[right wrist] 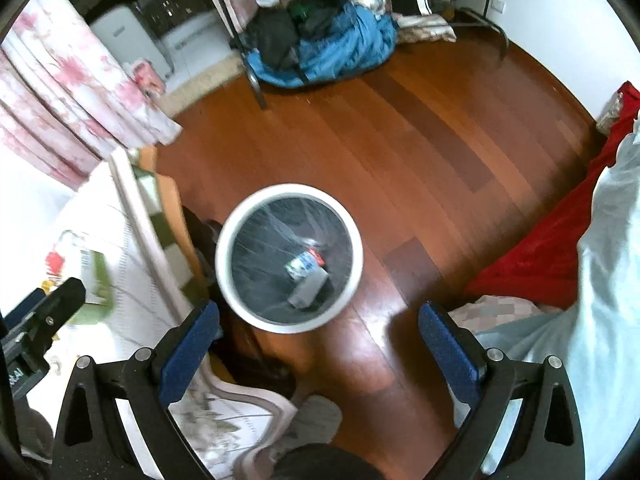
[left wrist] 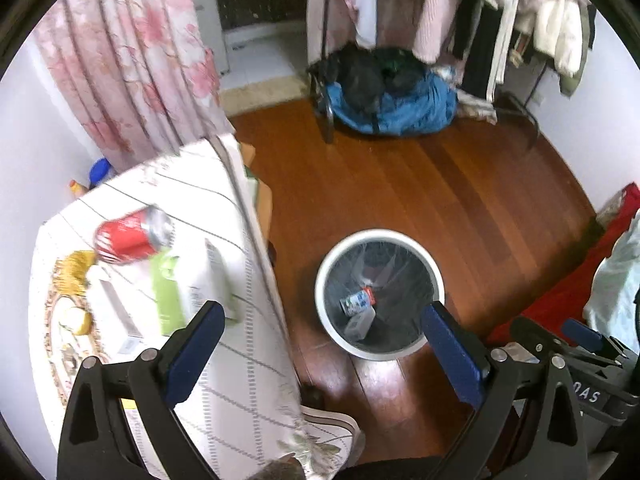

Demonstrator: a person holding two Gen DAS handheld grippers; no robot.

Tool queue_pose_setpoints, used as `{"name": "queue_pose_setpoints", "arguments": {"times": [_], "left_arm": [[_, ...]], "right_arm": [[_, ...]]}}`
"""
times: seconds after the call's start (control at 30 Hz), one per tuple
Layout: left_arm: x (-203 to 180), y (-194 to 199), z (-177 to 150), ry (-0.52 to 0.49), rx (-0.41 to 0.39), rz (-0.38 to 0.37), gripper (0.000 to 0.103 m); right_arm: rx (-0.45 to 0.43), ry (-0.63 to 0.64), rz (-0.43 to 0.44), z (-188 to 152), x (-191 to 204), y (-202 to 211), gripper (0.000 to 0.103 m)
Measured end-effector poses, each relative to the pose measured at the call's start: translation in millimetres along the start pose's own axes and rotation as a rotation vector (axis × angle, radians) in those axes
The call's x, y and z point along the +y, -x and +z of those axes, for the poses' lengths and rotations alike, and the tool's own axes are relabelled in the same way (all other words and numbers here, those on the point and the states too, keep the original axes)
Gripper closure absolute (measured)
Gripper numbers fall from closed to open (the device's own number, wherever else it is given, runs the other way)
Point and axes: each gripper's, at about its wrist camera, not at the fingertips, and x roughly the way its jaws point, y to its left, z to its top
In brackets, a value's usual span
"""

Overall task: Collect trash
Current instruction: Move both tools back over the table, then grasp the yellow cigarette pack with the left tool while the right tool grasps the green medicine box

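Observation:
A white bin with a clear liner stands on the wooden floor beside the table; it also shows in the right wrist view. Inside lie a small can and a box. On the table's cloth lie a red soda can on its side, a green-and-white carton, a white box and yellow wrappers. My left gripper is open and empty, over the table edge and bin. My right gripper is open and empty, above the bin's near side.
A pink floral curtain hangs behind the table. A clothes rack with a blue bundle stands at the far side of the floor. A red cloth and pale fabric lie at the right. The right gripper's body shows at the lower right.

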Motion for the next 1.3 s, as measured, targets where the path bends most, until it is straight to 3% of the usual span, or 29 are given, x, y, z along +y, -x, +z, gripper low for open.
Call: {"name": "queue_pose_setpoints", "arguments": {"times": [0.17, 0.27, 0.47, 0.6, 0.77, 0.9, 0.93, 0.97, 1.0, 1.07, 1.13, 1.3], "left_arm": [[56.1, 33.9, 1.7, 0.082, -0.053, 0.02, 0.002], [105.2, 43.6, -8.0, 0.144, -0.062, 0.082, 0.002], [209.3, 31.4, -47.0, 0.305, 0.007, 0.202, 0.002], [277.6, 7.9, -85.8, 0.42, 0.082, 0.281, 0.002], [315.2, -19.6, -120.7, 0.471, 0.171, 0.305, 0.002], [316.3, -33.4, -134.7, 0.475, 0.222, 0.244, 0.002], [312.7, -37.3, -136.1, 0.467, 0.235, 0.225, 0.002], [307.0, -40.8, -136.4, 0.456, 0.242, 0.205, 0.002], [304.2, -42.0, -137.7, 0.44, 0.242, 0.185, 0.002], [293.1, -44.1, -135.3, 0.386, 0.235, 0.154, 0.002], [276.5, -44.5, -131.9, 0.26, 0.222, 0.117, 0.002], [235.7, -55.4, -133.8, -0.168, 0.267, 0.093, 0.003]], "right_arm": [[-0.024, 0.038, 0.091, -0.8, 51.4, 28.7, 0.002], [0.004, 0.112, 0.147, -8.3, 103.7, 23.8, 0.002], [0.084, 0.262, 0.185, -25.6, 211.2, -24.7, 0.002], [0.149, 0.334, 0.16, -41.2, 267.2, -68.9, 0.002], [0.197, 0.381, 0.099, -45.2, 307.0, -119.8, 0.002], [0.23, 0.39, 0.075, -46.2, 317.6, -146.9, 0.002], [0.233, 0.395, 0.066, -47.0, 318.0, -150.7, 0.002], [0.234, 0.401, 0.062, -48.7, 317.4, -152.7, 0.011], [0.235, 0.407, 0.061, -51.2, 316.6, -153.1, 0.026], [0.244, 0.427, 0.063, -54.7, 311.8, -149.3, 0.026], [0.263, 0.445, 0.074, -59.1, 304.0, -142.7, 0.026], [0.324, 0.48, 0.083, -71.4, 277.8, -124.7, 0.026]]}}
